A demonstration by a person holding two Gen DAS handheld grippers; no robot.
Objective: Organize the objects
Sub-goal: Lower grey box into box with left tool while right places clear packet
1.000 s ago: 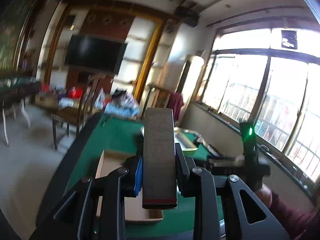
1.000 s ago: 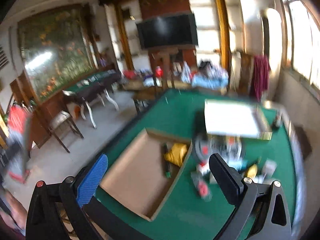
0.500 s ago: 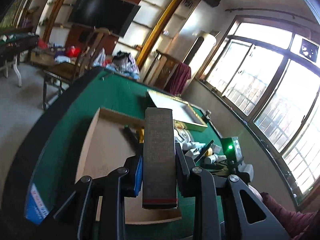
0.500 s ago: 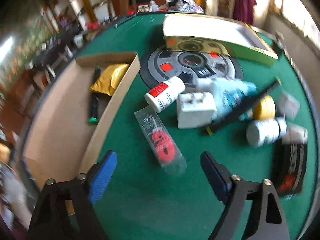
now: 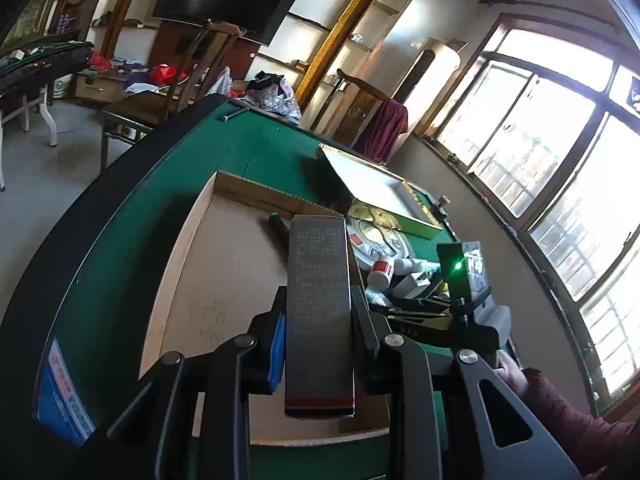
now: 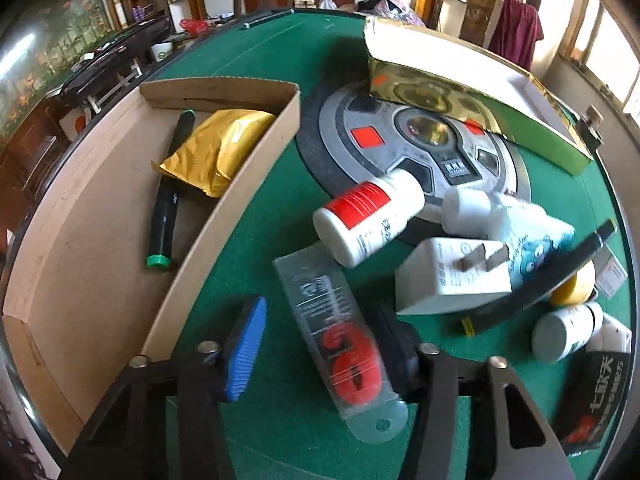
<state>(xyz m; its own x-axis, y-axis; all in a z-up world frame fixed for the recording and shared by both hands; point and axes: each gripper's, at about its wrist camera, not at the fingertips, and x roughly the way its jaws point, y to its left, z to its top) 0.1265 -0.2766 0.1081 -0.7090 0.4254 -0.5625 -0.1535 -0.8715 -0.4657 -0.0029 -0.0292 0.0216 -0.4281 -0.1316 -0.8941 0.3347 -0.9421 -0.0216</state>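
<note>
My left gripper [image 5: 318,344] is shut on a long dark box [image 5: 319,312] with a red stripe and holds it above the open cardboard tray [image 5: 188,248]. My right gripper [image 6: 320,344] is open, low over the green table, its fingers on either side of a clear plastic pack with a red item [image 6: 340,336]. The tray [image 6: 248,168] holds a gold pouch [image 6: 220,144] and a black marker with a green cap [image 6: 166,204].
To the right of the pack lie a white bottle with a red label [image 6: 366,216], a white plug adapter [image 6: 452,276], a blue-printed bottle [image 6: 520,232], a black pen [image 6: 548,272], a small white jar [image 6: 564,332] and a black packet [image 6: 596,396]. A gold box [image 6: 460,80] and a grey disc [image 6: 420,140] lie behind.
My right gripper has come down to the table and its fingers now straddle the clear pack. My left gripper has tilted down over the tray, still holding the dark box.
</note>
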